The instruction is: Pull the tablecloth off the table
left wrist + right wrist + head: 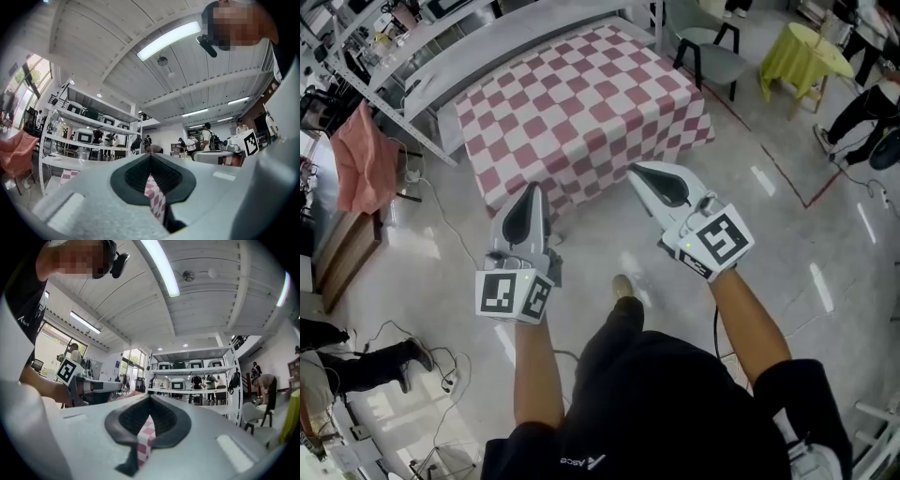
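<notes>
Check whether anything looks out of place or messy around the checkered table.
Nothing looks spilled or damaged. The checkered tablecloth lies spread flat and even. The only unusual thing is its near hanging edge, which is pinched at two spots by the left gripper and the right gripper, both shut on it.

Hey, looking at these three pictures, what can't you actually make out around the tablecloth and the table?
- Table: head view, the tablecloth drapes right over it, so its top is hidden.
- Pinch points: head view, the left gripper and right gripper cover the cloth they clamp.
- Rest of the cloth: both gripper views, the gripper bodies block all but a strip.
- Shelf items: right gripper view, too small.
</notes>
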